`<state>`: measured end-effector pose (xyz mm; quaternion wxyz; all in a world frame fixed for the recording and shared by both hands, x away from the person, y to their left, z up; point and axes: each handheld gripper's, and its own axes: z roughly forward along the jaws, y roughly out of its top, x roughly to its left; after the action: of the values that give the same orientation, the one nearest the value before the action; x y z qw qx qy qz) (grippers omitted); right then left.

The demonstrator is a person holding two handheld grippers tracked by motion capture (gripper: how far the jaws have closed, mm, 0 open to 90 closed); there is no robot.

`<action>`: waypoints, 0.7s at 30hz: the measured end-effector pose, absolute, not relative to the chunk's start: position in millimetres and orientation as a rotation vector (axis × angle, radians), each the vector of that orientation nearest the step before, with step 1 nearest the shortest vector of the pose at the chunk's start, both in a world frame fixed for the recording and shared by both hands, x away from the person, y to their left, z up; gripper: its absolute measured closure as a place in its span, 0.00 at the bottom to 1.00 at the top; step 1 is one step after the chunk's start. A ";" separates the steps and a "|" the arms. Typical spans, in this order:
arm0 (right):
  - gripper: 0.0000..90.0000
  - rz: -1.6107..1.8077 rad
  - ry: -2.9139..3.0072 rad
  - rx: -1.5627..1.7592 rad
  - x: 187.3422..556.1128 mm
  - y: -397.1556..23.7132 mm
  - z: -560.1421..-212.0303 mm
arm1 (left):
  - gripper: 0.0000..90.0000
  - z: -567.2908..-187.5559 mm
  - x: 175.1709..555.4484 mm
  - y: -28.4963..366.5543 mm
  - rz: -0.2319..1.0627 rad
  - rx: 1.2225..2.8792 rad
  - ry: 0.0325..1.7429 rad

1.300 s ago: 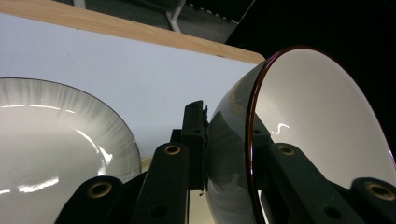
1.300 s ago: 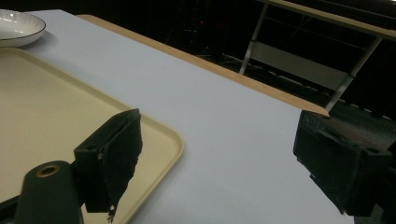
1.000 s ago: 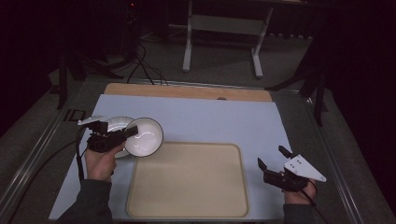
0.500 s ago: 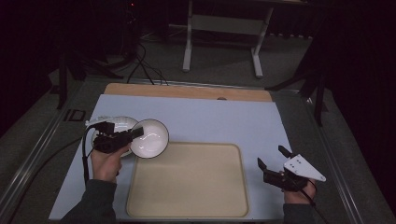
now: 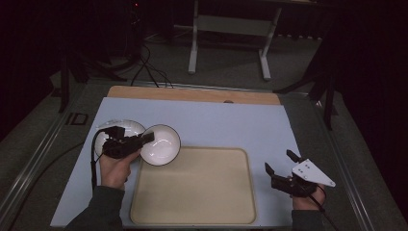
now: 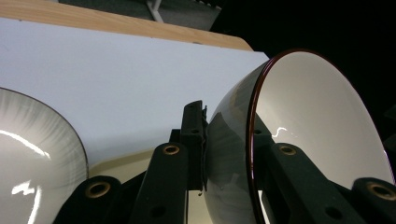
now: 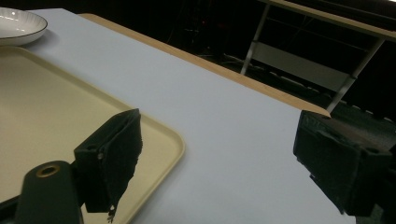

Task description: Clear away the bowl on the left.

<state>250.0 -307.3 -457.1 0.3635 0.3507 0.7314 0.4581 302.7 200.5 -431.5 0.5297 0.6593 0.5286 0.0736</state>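
Clamping one of two bowls (image 5: 161, 144), left gripper (image 5: 144, 139); right gripper (image 5: 279, 166) jaws apart, one tray (image 5: 192, 202).

One marking can be read: the letters "ID" (image 5: 77, 119), pale on the dark grey surround just outside the far left corner of the worktop (image 5: 231, 120), seen in the high view. They lie sideways to the camera and are dim, so the reading is likely rather than sure. The bowls, the tray, the blue mat and the claws carry no legible word, brand, number or sign in any of the three views.
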 end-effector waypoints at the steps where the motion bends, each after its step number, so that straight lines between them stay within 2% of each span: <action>1: 0.17 1.179 1.882 0.903 250.1 -307.4 -457.1 | 0.86 -431.8 302.9 199.3 0.179 1.584 1.257; 21: 0.17 1.180 1.882 0.902 250.1 -307.2 -457.0 | 0.85 -434.5 301.9 172.9 0.143 1.647 1.201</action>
<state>250.1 -307.2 -457.0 0.3636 0.3503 0.7314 0.4583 301.9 172.9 -434.5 0.5220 0.6874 0.5013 0.0599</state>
